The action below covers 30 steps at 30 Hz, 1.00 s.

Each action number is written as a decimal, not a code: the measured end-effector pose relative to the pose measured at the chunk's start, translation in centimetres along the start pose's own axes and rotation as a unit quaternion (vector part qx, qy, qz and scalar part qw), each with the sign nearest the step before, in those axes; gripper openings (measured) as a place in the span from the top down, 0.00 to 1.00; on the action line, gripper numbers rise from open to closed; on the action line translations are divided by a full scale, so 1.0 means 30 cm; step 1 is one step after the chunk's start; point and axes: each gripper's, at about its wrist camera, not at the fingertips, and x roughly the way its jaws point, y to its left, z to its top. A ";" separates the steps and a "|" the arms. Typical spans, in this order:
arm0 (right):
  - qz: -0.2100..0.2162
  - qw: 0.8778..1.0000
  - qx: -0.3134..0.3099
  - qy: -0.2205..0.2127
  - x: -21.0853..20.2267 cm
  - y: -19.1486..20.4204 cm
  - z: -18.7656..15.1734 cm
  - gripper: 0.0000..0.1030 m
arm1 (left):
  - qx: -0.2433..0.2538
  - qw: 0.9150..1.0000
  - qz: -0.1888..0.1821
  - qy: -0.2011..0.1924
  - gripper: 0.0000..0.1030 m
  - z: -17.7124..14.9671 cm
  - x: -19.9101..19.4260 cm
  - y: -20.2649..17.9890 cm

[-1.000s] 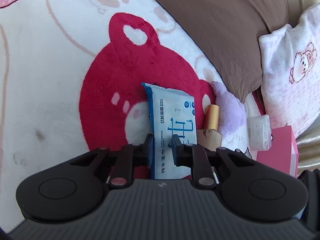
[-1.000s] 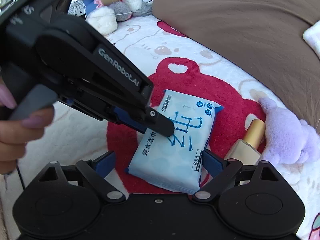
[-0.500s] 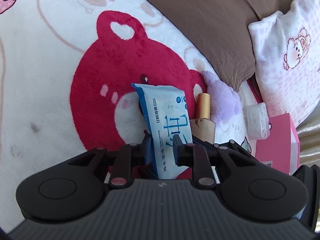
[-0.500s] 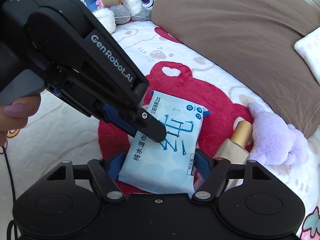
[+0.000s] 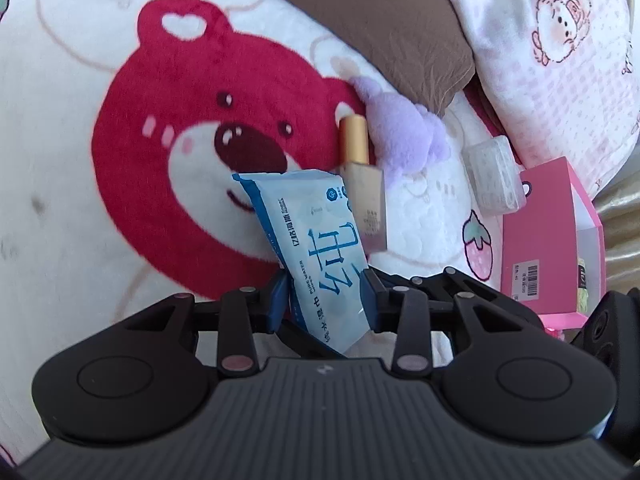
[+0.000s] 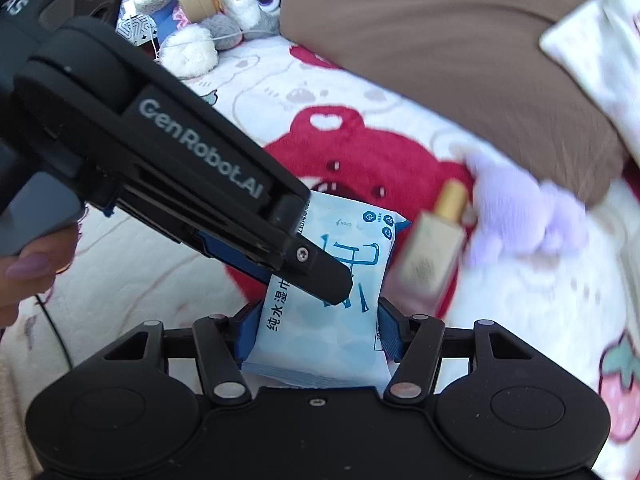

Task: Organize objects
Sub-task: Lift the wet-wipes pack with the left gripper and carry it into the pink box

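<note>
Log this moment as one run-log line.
left gripper: shut on wet wipes pack | right gripper: shut on the pack | gold-capped bottle: on blanket beside purple plush

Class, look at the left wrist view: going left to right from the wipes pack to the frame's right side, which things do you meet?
Wipes pack → gold-capped bottle → purple plush toy → clear plastic case → pink box.

White bear-print blanket [image 5: 60,208], brown pillow [image 6: 460,40] — bright daylight
</note>
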 end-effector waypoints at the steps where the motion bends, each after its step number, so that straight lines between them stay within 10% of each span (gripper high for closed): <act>1: 0.004 1.000 0.006 0.011 -0.010 -0.001 -0.013 0.38 | -0.011 1.000 -0.001 0.013 0.67 -0.015 0.007 0.003; 11: -0.020 0.998 0.014 0.049 -0.033 -0.018 -0.105 0.28 | 0.005 0.998 0.031 0.053 0.79 -0.083 0.069 -0.038; 20: 0.002 0.998 0.037 0.042 -0.106 -0.033 -0.160 0.37 | -0.007 0.999 0.042 0.025 0.51 -0.131 0.091 -0.073; 30: 0.066 0.988 0.136 0.036 -0.208 -0.078 -0.204 0.37 | -0.033 0.998 0.028 -0.034 0.80 -0.249 -0.021 -0.128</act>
